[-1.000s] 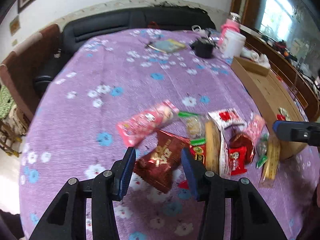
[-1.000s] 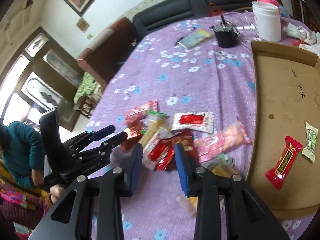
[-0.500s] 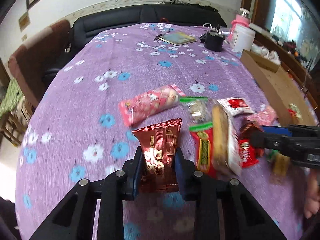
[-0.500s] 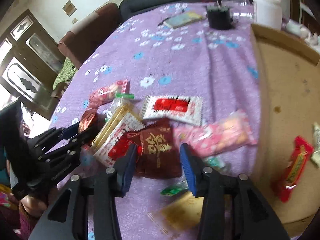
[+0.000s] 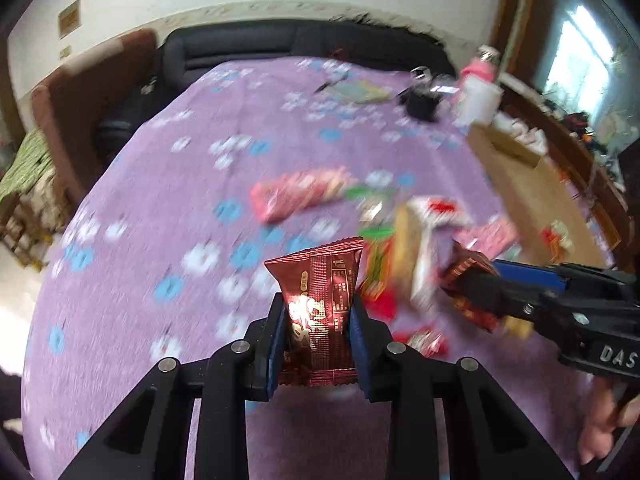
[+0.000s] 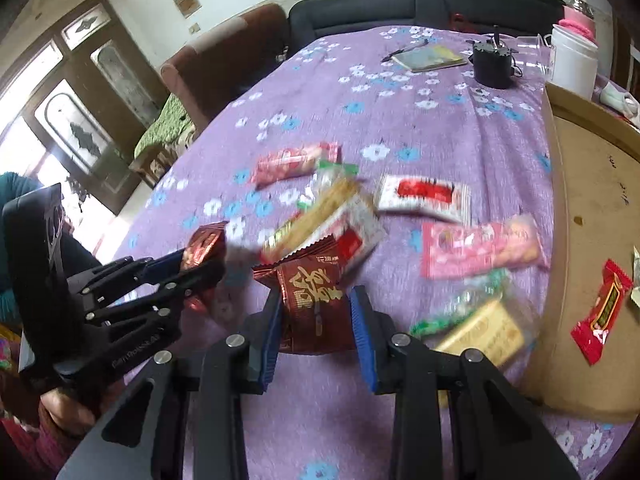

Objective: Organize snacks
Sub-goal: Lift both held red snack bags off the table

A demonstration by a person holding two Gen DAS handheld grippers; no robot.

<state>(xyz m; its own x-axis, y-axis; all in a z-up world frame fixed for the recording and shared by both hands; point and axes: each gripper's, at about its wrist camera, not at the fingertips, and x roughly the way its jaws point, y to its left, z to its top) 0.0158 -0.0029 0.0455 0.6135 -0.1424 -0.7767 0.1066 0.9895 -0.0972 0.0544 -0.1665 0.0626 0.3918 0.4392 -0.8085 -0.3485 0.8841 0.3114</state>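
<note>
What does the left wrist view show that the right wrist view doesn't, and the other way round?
Only the left wrist view shows the bright window. Only the right wrist view shows the glazed wooden door and a red candy bar on the cardboard tray. Both show each pair of tongs, left and right, shut on a dark red packet.

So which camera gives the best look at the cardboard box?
The right wrist view: the cardboard box fills its right side, sharp, showing a red wrapped candy inside. The left wrist view shows it smaller and blurred.

Purple floral table (image 6: 400, 120), scattered snack packets (image 6: 424, 196), cardboard tray (image 6: 592, 208), notebook (image 6: 428, 58)
</note>
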